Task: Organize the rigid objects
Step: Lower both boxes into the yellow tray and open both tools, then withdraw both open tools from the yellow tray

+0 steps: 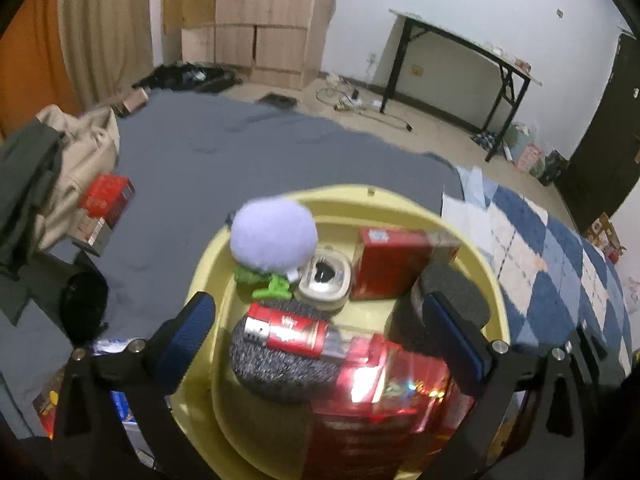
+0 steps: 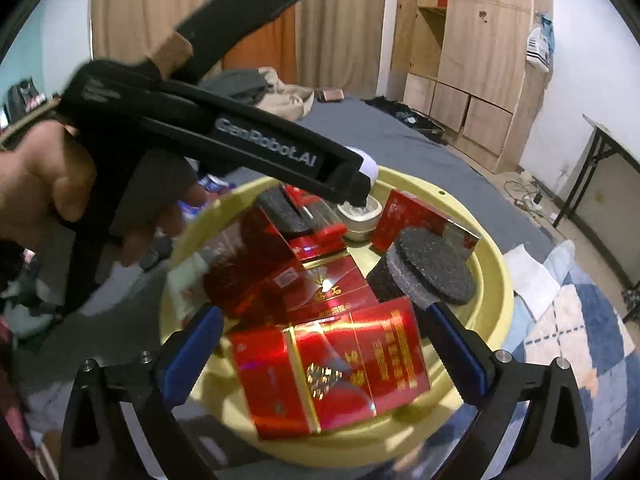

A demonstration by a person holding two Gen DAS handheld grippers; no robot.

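A yellow basin (image 1: 404, 204) sits on a grey bed and holds several red boxes, a steel-wool scrubber (image 1: 280, 364), black abrasive discs (image 1: 452, 292), a white case (image 1: 326, 280) and a purple-and-green plush (image 1: 274, 236). My left gripper (image 1: 320, 336) is open above the basin, over a red box (image 1: 296, 330), holding nothing. In the right wrist view the basin (image 2: 496, 276) is below my right gripper (image 2: 324, 344), which is open over a large red box (image 2: 332, 364). The left gripper's black body (image 2: 224, 136) crosses above the basin, its tip (image 2: 356, 192) near the white case (image 2: 360, 216).
More red boxes (image 1: 106, 196) lie at the bed's left by beige and green clothes (image 1: 60, 168). A blue-checked blanket (image 1: 560, 264) lies to the right. A folding table (image 1: 464, 52) and a wooden wardrobe (image 1: 260, 20) stand at the far wall.
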